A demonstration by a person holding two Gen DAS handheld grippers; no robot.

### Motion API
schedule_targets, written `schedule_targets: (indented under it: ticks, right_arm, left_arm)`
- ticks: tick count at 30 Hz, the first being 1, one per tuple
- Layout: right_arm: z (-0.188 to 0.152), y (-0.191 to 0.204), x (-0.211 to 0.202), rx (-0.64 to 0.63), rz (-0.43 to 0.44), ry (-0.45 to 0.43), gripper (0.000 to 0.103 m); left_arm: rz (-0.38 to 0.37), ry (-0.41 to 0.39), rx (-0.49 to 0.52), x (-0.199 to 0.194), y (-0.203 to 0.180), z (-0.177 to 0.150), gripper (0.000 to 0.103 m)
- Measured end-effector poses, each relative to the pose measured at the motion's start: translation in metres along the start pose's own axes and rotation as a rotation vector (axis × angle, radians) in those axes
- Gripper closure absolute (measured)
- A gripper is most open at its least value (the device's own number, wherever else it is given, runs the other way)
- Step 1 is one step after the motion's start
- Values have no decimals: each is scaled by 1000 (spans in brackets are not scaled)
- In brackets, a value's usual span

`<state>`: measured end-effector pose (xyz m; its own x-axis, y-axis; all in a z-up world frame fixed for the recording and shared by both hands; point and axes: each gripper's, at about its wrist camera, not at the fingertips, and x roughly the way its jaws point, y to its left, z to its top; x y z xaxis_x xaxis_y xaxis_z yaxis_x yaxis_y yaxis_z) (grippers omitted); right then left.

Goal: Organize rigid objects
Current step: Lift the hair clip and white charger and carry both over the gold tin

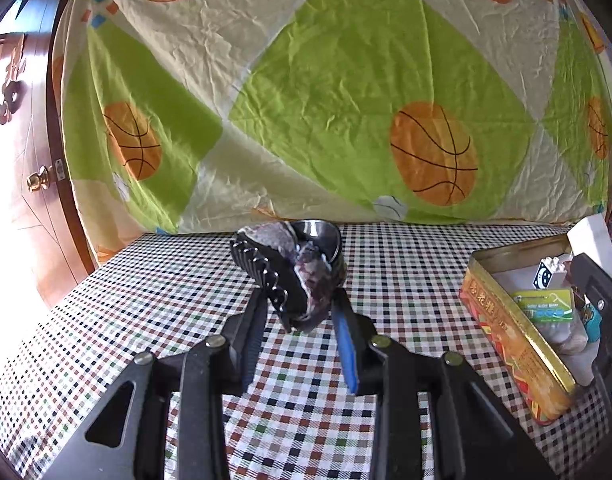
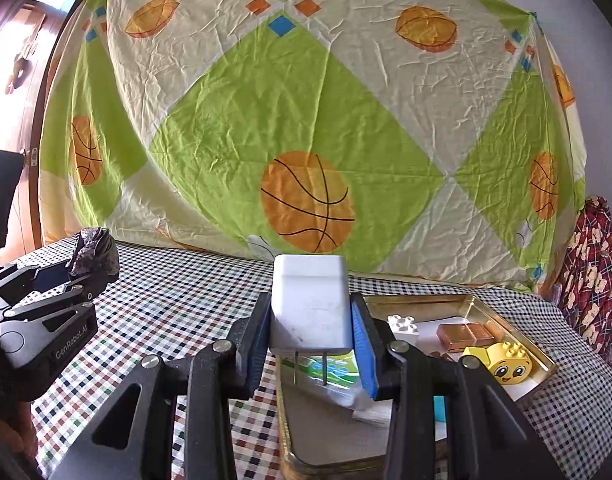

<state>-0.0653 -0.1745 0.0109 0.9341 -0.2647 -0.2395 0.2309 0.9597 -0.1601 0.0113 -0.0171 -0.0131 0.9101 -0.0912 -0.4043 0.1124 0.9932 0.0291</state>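
Observation:
My left gripper (image 1: 300,308) is shut on a dark hair claw clip (image 1: 290,272) with a mottled purple body and black teeth, held above the checkered tablecloth. The clip also shows in the right wrist view (image 2: 92,254) at the left. My right gripper (image 2: 310,320) is shut on a white plug charger (image 2: 309,306), prongs pointing down, held over the gold tin box (image 2: 461,300). The tin (image 1: 505,320) sits at the right in the left wrist view.
The tin holds a yellow smiley toy block (image 2: 505,362), a white brick (image 2: 403,325), a copper-coloured bar (image 2: 465,336) and a green packet (image 2: 333,372). A basketball-print sheet (image 1: 306,80) hangs behind the table. A wooden door (image 1: 30,160) is at the left; patterned red cloth (image 2: 593,272) at the right.

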Motion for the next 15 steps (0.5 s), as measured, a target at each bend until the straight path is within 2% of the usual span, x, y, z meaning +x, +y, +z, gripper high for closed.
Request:
schedule_targets:
  ticks: [15]
  right_arm:
    - [-4, -41, -3, 19, -63, -23, 63]
  left_arm:
    - [-75, -24, 13, -13, -39, 7, 71]
